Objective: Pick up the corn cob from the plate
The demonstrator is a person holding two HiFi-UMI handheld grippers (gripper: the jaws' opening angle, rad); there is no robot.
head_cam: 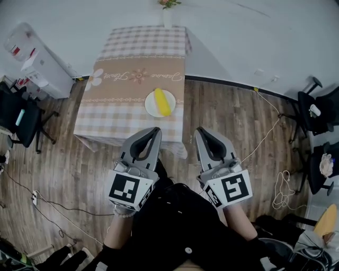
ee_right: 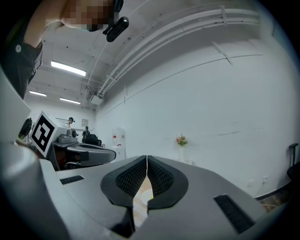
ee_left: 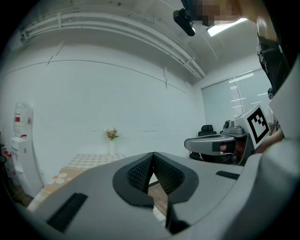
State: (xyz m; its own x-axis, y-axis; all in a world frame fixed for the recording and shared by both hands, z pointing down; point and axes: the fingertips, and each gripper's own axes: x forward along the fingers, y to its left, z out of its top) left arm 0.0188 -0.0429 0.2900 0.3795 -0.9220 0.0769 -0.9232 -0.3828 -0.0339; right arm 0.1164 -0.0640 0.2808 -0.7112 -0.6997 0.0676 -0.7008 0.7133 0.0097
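A yellow corn cob point(head_cam: 162, 102) lies on a white plate point(head_cam: 151, 108) at the near right part of a table with a checked and brown cloth point(head_cam: 112, 79). Both grippers hang side by side short of the table's near edge, pointing level toward it. My left gripper point(head_cam: 155, 130) is shut with nothing between its tips; its closed tips point(ee_left: 152, 156) fill the left gripper view. My right gripper point(head_cam: 201, 130) is shut and empty as well, tips point(ee_right: 146, 158) meeting. A sliver of the plate point(ee_right: 142, 195) shows through the gap below them.
A vase of flowers point(head_cam: 168, 6) stands at the table's far edge. A water dispenser point(head_cam: 37, 63) is at the left wall, and office chairs stand at left point(head_cam: 18, 119) and right point(head_cam: 317, 114). Cables point(head_cam: 270, 132) trail over the wooden floor.
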